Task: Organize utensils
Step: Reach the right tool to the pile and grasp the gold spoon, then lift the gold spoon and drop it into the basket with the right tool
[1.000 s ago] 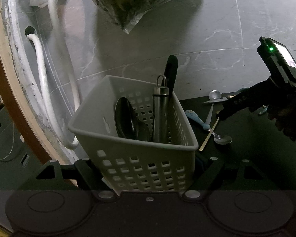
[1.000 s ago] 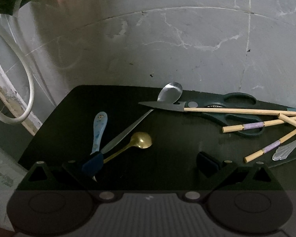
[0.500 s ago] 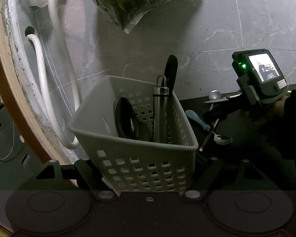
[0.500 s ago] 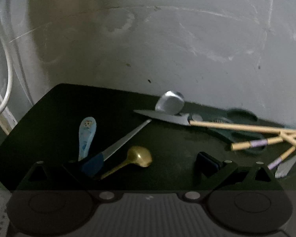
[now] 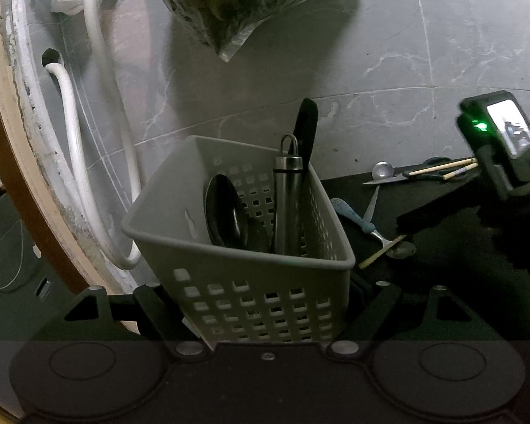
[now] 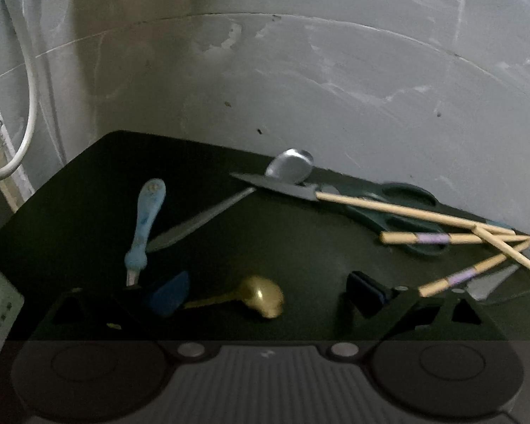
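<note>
Steadying the basket [image 5: 251,275] in my left tool [image 5: 265,304], I hold my right tool [image 6: 265,293] wide open around the gold spoon [image 6: 261,296] on the tabletop [image 6: 88,190]. Next: lower, close on it, carry it to the basket.

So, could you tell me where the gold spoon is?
In the right wrist view the gold spoon lies low on the dark mat, between the open right gripper's fingers.
</note>
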### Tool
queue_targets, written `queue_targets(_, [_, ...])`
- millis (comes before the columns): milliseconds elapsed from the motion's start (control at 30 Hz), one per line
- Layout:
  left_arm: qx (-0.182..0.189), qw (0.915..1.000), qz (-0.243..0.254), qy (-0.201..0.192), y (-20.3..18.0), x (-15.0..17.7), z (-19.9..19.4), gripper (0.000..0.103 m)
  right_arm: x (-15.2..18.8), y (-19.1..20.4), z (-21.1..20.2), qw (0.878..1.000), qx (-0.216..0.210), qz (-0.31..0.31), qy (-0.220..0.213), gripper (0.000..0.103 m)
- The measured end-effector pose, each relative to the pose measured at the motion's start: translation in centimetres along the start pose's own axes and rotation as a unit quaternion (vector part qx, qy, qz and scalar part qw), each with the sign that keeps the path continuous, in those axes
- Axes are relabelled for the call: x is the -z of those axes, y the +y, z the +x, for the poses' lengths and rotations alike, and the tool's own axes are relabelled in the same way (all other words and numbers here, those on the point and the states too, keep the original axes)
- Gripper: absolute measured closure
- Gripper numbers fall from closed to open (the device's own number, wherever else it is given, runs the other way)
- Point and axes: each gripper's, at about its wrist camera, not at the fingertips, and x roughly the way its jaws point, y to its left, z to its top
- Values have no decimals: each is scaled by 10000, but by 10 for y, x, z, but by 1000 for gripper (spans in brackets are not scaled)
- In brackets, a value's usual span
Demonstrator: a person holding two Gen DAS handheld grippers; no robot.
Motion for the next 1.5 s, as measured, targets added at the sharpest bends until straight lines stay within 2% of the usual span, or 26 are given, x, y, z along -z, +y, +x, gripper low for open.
queue_targets(167, [38, 10000, 35, -29, 2, 0, 1, 20, 17, -17, -14, 10000, -30, 59, 61, 6])
queue_targets(300, [80, 9999, 65, -56, 3, 2, 0, 20, 27, -25, -33, 9989, -135, 441, 92, 6])
queue_targets(400, [112, 9999, 88, -78, 4, 3, -1, 20, 35, -26, -51, 9974, -426, 585, -37, 6])
queue_targets(567, [174, 9997, 129, -120, 6, 3, 0, 20, 48, -21, -62, 9974, -658, 296, 80, 6])
queue_targets(700, [223, 9995, 168, -148, 7, 4, 0, 20, 51, -13, -59, 9985, -531, 56, 117, 10])
queue_targets(900, [280, 9993, 206, -168, 10, 4, 1, 20, 44, 0, -48, 9982, -450, -385, 89, 29])
queue_targets(1033, [290, 9992, 203, -175, 10, 4, 1, 20, 39, 0, -47, 9971, -656, -349, 148, 52])
queue_targets(1167, [290, 9992, 199, -183, 10, 4, 1, 20, 34, 4, -46, 9942, -842, -626, 254, 63])
queue_targets(1233, [286, 9992, 202, -183, 9, 4, 1, 20, 28, 7, -44, 9905, -1005, -875, 351, 73])
queue_targets(1400, [275, 9992, 191, -197, 9, 5, 1, 20, 7, 13, -36, 9749, -1503, -1423, 824, 81])
queue_targets(1500, [256, 9993, 190, -217, 7, 5, 1, 20, -6, 14, -29, 9631, -1831, -1613, 1139, 81])
